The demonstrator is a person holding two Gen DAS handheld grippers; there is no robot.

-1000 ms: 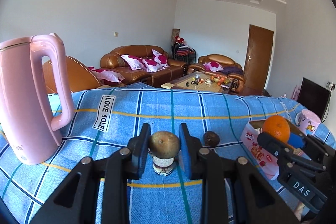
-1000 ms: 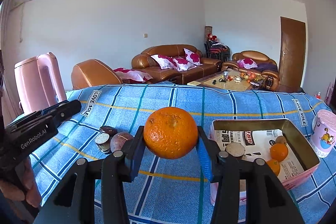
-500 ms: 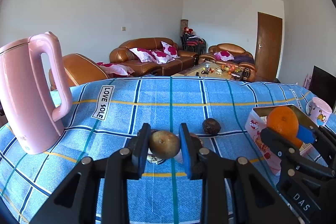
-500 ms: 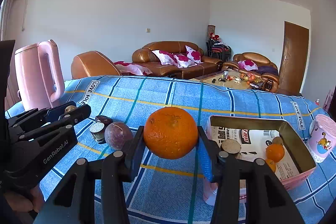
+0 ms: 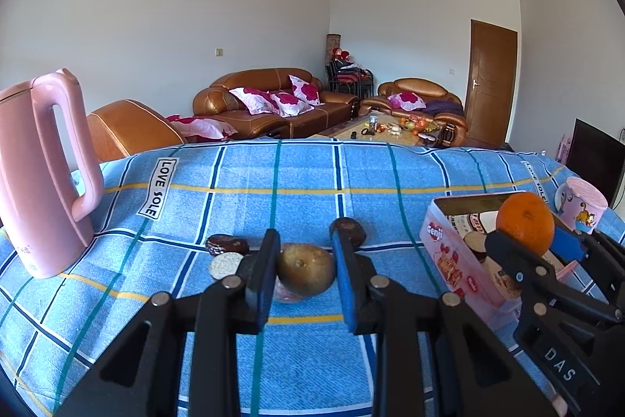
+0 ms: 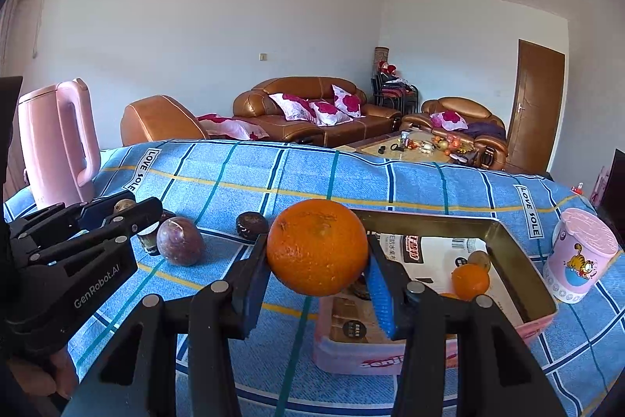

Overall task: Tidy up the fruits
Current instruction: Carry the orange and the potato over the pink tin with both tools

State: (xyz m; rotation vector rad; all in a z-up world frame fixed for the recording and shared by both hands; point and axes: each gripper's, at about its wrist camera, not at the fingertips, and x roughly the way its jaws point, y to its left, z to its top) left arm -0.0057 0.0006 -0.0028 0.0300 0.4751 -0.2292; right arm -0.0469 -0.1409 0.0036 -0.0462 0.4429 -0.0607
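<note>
My left gripper (image 5: 306,270) is shut on a brown-green round fruit (image 5: 306,273) held above the blue checked cloth. My right gripper (image 6: 318,256) is shut on a large orange (image 6: 317,252) just over the near left corner of the pink tin box (image 6: 390,350); the orange also shows in the left wrist view (image 5: 525,223). The box holds small oranges (image 6: 470,281) and a brown fruit (image 6: 479,258). A purple passion fruit (image 6: 180,247) and dark fruits (image 6: 252,223) lie on the cloth.
A pink kettle (image 5: 37,182) stands at the left of the table. A pink cartoon cup (image 6: 580,258) stands right of the box. A halved fruit (image 5: 225,265) lies by the left gripper. Sofas and a coffee table lie beyond the table's far edge.
Both grippers have moved right, toward the pink box, each still holding its fruit. The orange now hangs over the box's near corner.
</note>
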